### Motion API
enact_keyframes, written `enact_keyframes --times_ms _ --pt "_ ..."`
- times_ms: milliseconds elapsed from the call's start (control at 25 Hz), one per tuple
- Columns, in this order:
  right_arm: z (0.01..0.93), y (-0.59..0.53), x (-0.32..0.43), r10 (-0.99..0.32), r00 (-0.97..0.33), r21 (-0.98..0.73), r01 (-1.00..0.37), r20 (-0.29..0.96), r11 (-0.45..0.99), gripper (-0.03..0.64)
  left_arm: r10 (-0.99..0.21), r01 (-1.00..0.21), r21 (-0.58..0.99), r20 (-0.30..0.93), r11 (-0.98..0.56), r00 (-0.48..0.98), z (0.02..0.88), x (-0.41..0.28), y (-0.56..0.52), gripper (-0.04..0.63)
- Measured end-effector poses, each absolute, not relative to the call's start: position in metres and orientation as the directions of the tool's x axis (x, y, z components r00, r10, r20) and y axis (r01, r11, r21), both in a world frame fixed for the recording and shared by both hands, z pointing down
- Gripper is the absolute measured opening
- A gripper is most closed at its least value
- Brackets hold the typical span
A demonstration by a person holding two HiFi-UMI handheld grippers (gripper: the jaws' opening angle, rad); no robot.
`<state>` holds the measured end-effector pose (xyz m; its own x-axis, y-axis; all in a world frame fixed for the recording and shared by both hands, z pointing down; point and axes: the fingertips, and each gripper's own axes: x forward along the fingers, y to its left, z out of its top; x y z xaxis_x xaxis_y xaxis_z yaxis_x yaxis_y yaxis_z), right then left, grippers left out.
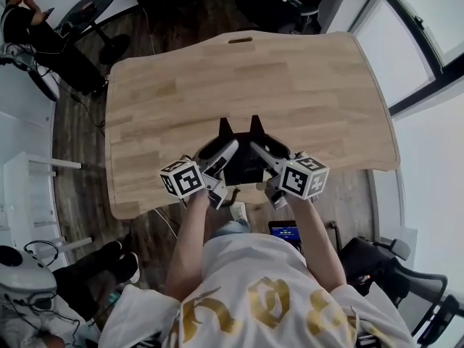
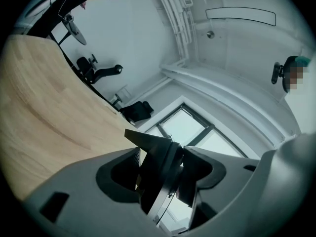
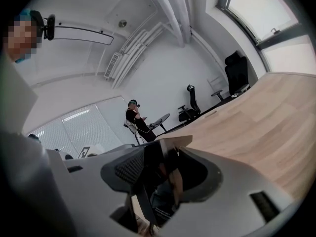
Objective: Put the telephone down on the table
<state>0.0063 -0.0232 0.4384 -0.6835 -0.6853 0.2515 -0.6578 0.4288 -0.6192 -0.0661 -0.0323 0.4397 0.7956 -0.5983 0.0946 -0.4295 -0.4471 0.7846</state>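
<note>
Head view: you stand at the near edge of a pale wooden surface [image 1: 290, 85] with a slot [image 1: 240, 40] cut near its far edge. The left tool [image 1: 221, 154] and the right tool [image 1: 264, 151] meet in front of you. Each is clamped on one side of the black telephone [image 1: 243, 167], which sits between them at the near edge.

Around the surface are a dark plank floor, a small round black table [image 1: 90, 6] at the far left with a second person [image 1: 25, 17] beside it, and a white shelf unit [image 1: 29, 194] on your left. A lit screen [image 1: 285, 232] glows beneath your right arm. Nothing lies on the surface ahead of the telephone.

Your arms and the marker cubes cover the telephone's near end, so whether it touches the wood cannot be told. Two black points rise at its far end, and it is unclear whether they belong to the telephone or to the tools.

In the left gripper view, a dark slab is pinched edge-on between the narrow jaws. In the right gripper view, the pads close on the same dark body, its detail lost in shadow. An office chair [image 3: 237, 70] stands beyond.
</note>
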Motion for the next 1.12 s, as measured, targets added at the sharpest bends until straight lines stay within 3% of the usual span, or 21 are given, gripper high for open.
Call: enact_keyframes --times_ms 1120 --pt "0.424 -0.117 0.005 -0.742 -0.640 -0.637 -0.660 0.199 0.398 0.198 -0.526 -0.396 0.766 0.089 -0.506 0.846 0.425 -0.067 -0.131 0.259"
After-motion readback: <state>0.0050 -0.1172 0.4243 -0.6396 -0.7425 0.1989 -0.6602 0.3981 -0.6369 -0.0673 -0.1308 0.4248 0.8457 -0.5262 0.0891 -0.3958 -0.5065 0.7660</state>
